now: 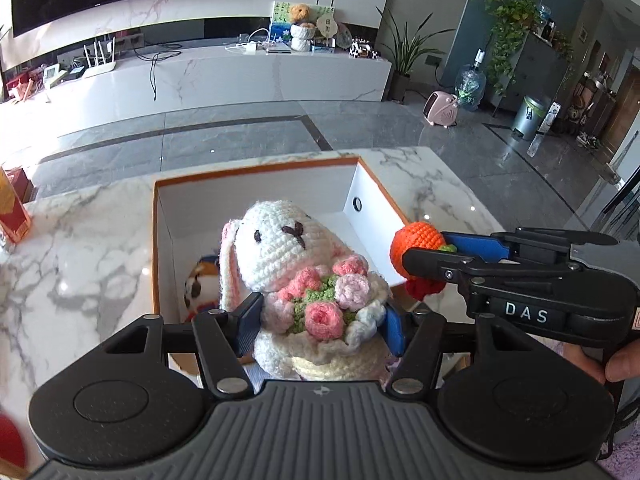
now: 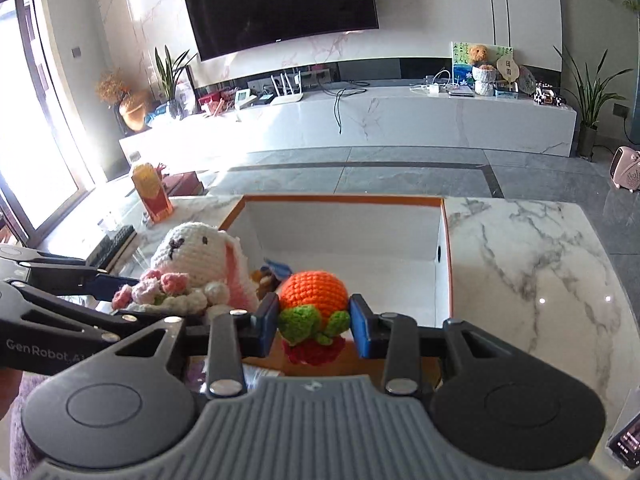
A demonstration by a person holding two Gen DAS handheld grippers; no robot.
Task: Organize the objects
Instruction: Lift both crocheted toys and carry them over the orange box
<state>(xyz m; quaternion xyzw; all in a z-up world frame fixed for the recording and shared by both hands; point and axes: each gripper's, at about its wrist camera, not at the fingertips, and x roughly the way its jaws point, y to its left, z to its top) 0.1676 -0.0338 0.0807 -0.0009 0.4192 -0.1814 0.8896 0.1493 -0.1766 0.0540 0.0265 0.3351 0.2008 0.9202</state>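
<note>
On the marble table (image 1: 80, 240), a red-and-yellow carton (image 1: 12, 216) is being left standing at the far left edge, well apart from the work. Toward the middle, an open white box (image 1: 256, 188) with an orange rim is being used as the container; a small orange, white and black toy (image 1: 200, 284) is lying inside it at its near left.

The left gripper (image 1: 320, 322) is being held over the near edge of the box, its blue pads pressed against both sides of a crocheted white rabbit (image 1: 280, 240) carrying a pink bouquet, so the rabbit is being pinched and carried above the box's interior. Just to the right, the right gripper (image 2: 314, 320) is being held beside it, its pads clamped on a crocheted orange fruit (image 2: 314, 292) with green leaves and a red base; this toy is hanging over the near right part of the box.

The step in hand is judged to be the carrying of both toys to the box. Next, each toy is likely to need lowering into free floor space, clear of the toy already inside, before the pads are being spread; the soft yarn may be snagging on them.
</note>
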